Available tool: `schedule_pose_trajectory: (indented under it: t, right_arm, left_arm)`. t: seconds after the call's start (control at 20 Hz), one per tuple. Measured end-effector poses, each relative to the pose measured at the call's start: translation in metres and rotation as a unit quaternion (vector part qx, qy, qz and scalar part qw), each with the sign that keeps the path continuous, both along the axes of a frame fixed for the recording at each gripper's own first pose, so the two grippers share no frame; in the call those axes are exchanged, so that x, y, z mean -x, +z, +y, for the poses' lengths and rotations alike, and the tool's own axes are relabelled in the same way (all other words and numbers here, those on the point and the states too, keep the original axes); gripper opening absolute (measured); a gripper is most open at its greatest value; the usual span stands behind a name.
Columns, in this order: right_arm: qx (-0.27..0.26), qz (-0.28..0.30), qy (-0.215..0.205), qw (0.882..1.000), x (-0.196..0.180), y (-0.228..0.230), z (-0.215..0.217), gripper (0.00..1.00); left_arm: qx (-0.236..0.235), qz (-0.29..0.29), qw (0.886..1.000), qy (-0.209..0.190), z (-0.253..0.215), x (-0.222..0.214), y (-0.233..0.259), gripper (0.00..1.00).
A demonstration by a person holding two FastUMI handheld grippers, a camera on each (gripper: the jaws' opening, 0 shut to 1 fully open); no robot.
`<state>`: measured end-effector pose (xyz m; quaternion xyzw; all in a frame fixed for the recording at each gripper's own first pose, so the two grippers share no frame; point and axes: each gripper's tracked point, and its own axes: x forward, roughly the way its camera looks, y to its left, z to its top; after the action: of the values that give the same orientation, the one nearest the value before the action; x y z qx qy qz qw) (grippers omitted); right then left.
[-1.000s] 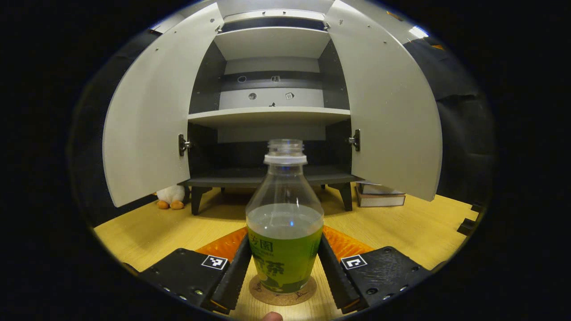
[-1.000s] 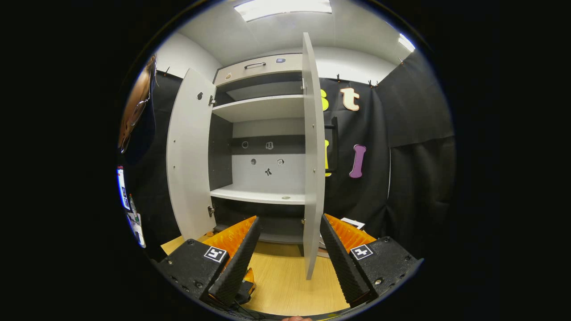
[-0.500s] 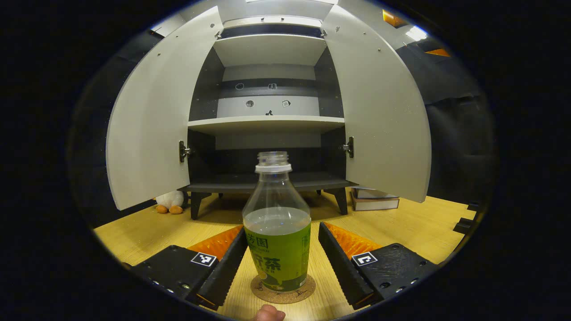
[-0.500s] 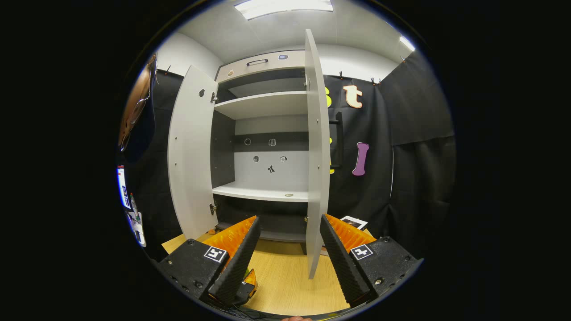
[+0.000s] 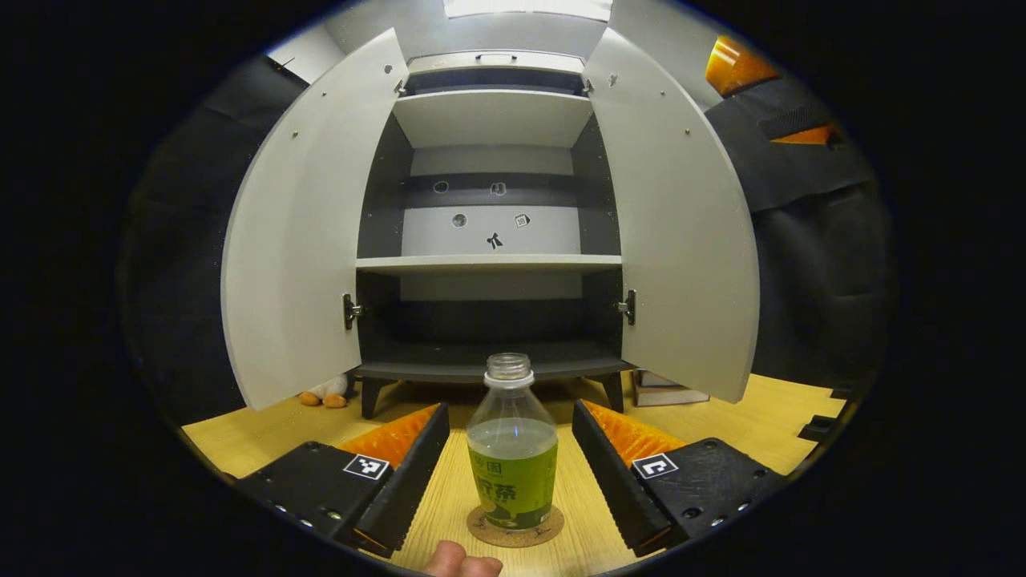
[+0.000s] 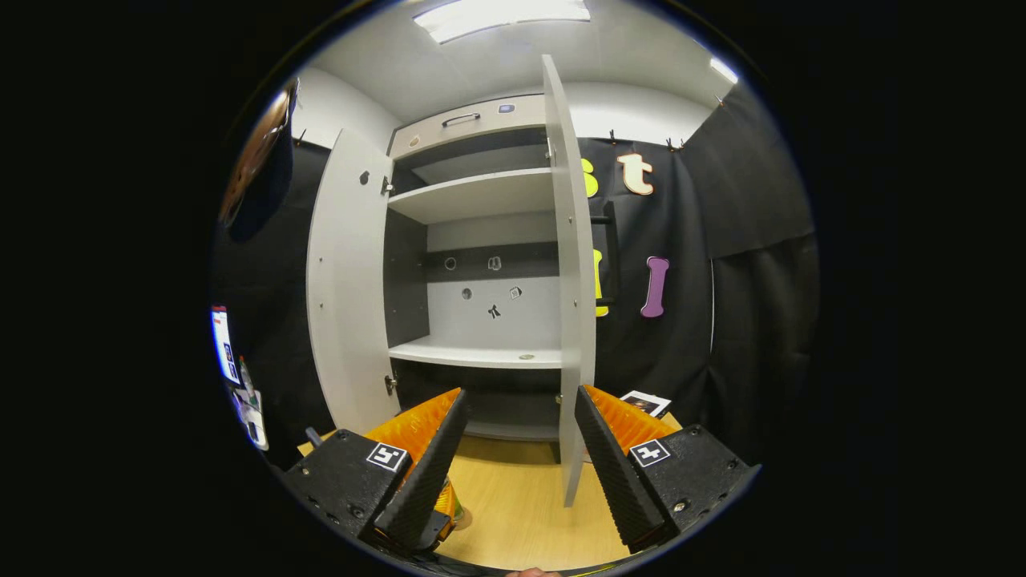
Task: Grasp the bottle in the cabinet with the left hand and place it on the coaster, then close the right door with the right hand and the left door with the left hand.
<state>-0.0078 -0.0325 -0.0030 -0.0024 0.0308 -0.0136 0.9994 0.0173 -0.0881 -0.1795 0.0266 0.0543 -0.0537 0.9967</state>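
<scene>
The bottle [image 5: 512, 457] has a green label with printed characters, not legible.

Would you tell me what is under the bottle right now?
The bottle stands on a round cork coaster on the wooden table. The coaster's middle is covered by the bottle.

Bottle on the coaster, both cabinet doors open.
We are seeing the capless, green-labelled bottle [image 5: 513, 449] standing upright on the round cork coaster [image 5: 515, 529], between our spread left gripper [image 5: 510, 473] fingers, touching neither; beyond, the left door [image 5: 300, 232] and right door [image 5: 681, 232] are hanging wide.
</scene>
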Motion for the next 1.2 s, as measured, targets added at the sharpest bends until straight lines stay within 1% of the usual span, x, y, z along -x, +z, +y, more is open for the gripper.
schedule_pose_trajectory:
  t: [0.15,0.25,0.3,0.35,0.45,0.6,0.7,0.8,0.9,1.0,1.1,1.2]
  right_arm:
    - [-0.003,-0.014,0.001,1.0,0.002,0.001,-0.006,0.83]
    - [0.005,-0.023,0.002,1.0,0.003,0.003,-0.013,0.83]
    - [0.009,-0.029,0.002,1.0,0.002,0.007,-0.018,0.83]
    - [0.012,-0.037,0.001,0.999,0.001,0.011,-0.024,0.83]
    - [0.014,-0.056,-0.001,0.998,-0.001,0.023,-0.033,0.83]
    - [0.009,-0.09,0.0,0.996,-0.003,0.039,-0.036,0.83]
    - [0.003,-0.104,0.003,0.995,-0.002,0.042,-0.035,0.83]
    - [-0.005,-0.106,-0.001,0.994,-0.001,0.045,-0.04,0.83]
    - [0.005,-0.118,-0.003,0.993,-0.004,0.068,-0.053,0.83]
    - [0.025,-0.14,-0.027,0.989,-0.012,0.106,-0.083,0.83]
    - [0.038,-0.139,-0.074,0.987,-0.026,0.131,-0.12,0.83]
    - [0.032,-0.164,-0.087,0.982,-0.042,0.16,-0.137,0.83]
  left_arm:
    - [0.015,-0.002,1.0,-0.003,0.003,0.013,0.03,0.94]
    - [0.023,-0.026,0.999,0.0,0.011,0.017,0.064,0.94]
    - [0.026,-0.04,0.999,0.001,0.014,0.017,0.083,0.97]
    - [0.027,-0.056,0.998,0.005,0.019,0.017,0.102,0.94]
    - [0.03,-0.072,0.997,0.01,0.025,0.016,0.132,0.94]
    - [0.03,-0.07,0.997,0.015,0.03,0.017,0.158,0.93]
    - [0.023,-0.086,0.996,0.022,0.034,0.019,0.176,0.94]
    - [0.016,-0.096,0.995,0.006,0.025,0.02,0.186,0.94]
    - [0.017,-0.097,0.995,-0.008,0.017,0.022,0.192,0.94]
    - [0.03,-0.097,0.995,-0.016,0.011,0.027,0.196,0.93]
    - [0.042,-0.092,0.995,-0.018,0.01,0.032,0.195,0.94]
    - [0.05,-0.084,0.995,-0.012,0.015,0.035,0.191,0.94]
